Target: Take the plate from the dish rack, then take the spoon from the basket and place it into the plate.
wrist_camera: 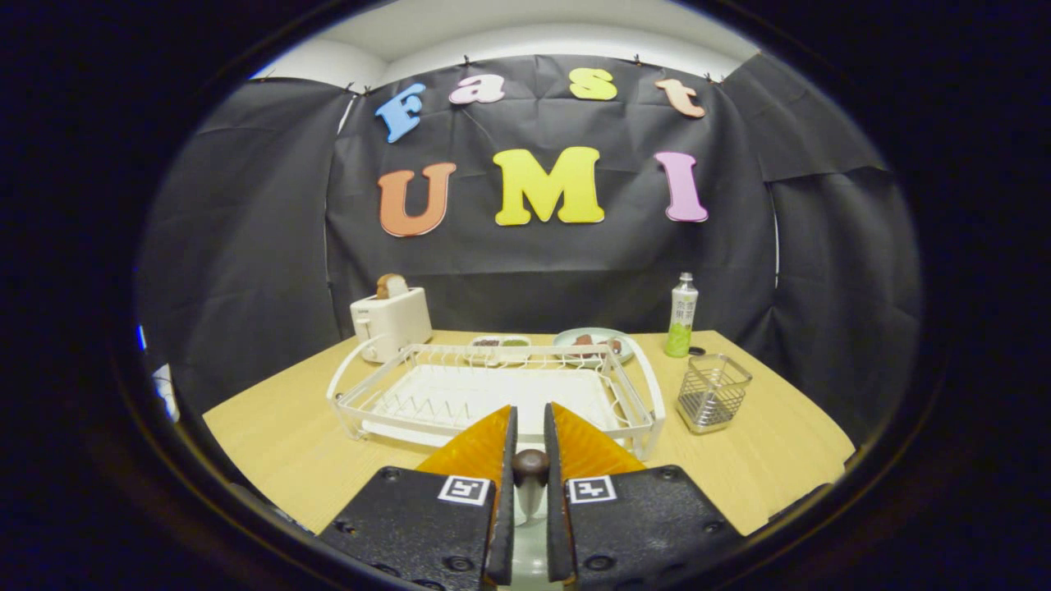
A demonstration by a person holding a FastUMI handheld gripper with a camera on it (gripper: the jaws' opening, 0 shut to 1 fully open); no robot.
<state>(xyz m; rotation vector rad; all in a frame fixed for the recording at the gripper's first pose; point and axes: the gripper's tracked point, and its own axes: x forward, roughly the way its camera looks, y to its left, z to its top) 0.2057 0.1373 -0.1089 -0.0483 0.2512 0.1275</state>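
My gripper is shut on the spoon. Its dark rounded end and pale shaft stand upright in the narrow gap between the fingers. Below the spoon, between the finger bases, shows a pale glossy surface that looks like the plate; most of it is hidden under the gripper. Just ahead of the fingertips lies the white wire dish rack on its tray, with no dishes in its slots. The small wire mesh basket stands to the right of the rack, beyond the right finger, and looks empty.
A white toaster with a slice of bread stands behind the rack's left corner. Two dishes with food and a green-and-white bottle stand along the table's back edge. Bare wooden table lies left and right of the rack.
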